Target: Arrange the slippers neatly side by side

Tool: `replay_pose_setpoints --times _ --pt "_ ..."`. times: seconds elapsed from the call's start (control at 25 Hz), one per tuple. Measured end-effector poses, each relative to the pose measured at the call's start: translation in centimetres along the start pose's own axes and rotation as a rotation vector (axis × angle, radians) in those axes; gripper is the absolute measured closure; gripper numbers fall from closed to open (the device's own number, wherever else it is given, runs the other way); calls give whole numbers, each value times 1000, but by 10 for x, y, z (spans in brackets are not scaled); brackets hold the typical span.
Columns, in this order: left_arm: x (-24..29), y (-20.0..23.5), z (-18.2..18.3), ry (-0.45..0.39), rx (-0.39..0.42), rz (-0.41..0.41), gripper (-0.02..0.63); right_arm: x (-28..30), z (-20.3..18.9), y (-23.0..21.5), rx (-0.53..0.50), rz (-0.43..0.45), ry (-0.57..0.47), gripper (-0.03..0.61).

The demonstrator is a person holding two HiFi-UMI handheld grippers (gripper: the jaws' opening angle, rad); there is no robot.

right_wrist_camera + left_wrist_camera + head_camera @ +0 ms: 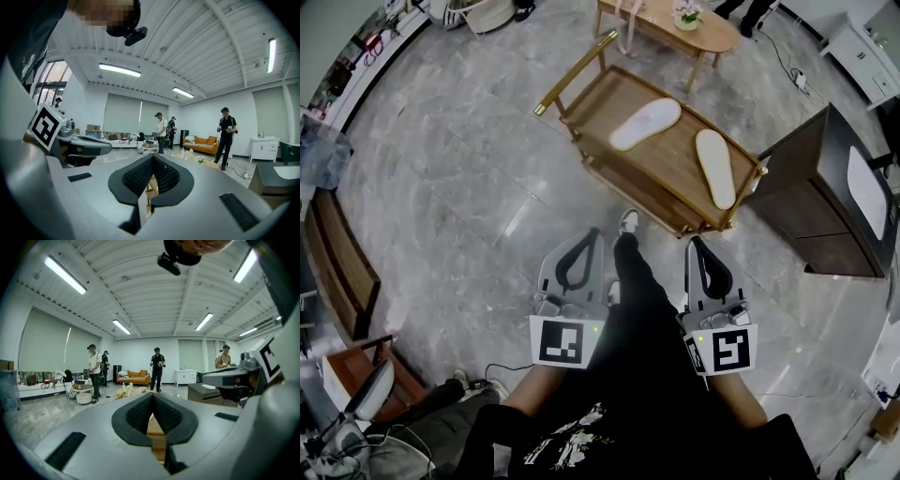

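Both claws are pinched fully closed with nothing in either. The left claw [589,236] and right claw [696,246] hang level, short of the wooden tabletop [673,157]. The far slipper [645,124] lies mid-tabletop and the near slipper [715,169] hugs the right edge. They are apart, splayed, possibly soles up.

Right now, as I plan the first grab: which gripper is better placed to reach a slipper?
Right, probably. The right gripper, shut and empty, points almost straight at the nearer slipper. The left gripper, also shut, sits farther from both it and the far slipper.
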State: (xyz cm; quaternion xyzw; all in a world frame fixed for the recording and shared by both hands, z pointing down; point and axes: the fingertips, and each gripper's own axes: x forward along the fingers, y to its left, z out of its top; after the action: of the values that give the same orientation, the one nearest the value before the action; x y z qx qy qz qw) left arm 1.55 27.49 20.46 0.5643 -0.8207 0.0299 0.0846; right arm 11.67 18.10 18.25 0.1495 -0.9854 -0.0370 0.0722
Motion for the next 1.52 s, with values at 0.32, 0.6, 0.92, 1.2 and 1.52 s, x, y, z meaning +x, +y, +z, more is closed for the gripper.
replay_pose_setpoints --times 0.32,0.6,0.92,1.2,1.52 --pt "-7 13 1 5 21 40 627 13 1 8 12 37 -10 588" --pt "-2 25 0 35 -1 65 627 24 -14 1 41 45 33 588" --pt "11 50 18 38 24 53 627 56 -13 -13 54 26 26 588" --pt "55 45 21 58 32 -26 627 78 -24 -43 77 -22 52 588" --pt "110 43 41 87 131 -89 627 110 -36 -83 147 -93 53 588"
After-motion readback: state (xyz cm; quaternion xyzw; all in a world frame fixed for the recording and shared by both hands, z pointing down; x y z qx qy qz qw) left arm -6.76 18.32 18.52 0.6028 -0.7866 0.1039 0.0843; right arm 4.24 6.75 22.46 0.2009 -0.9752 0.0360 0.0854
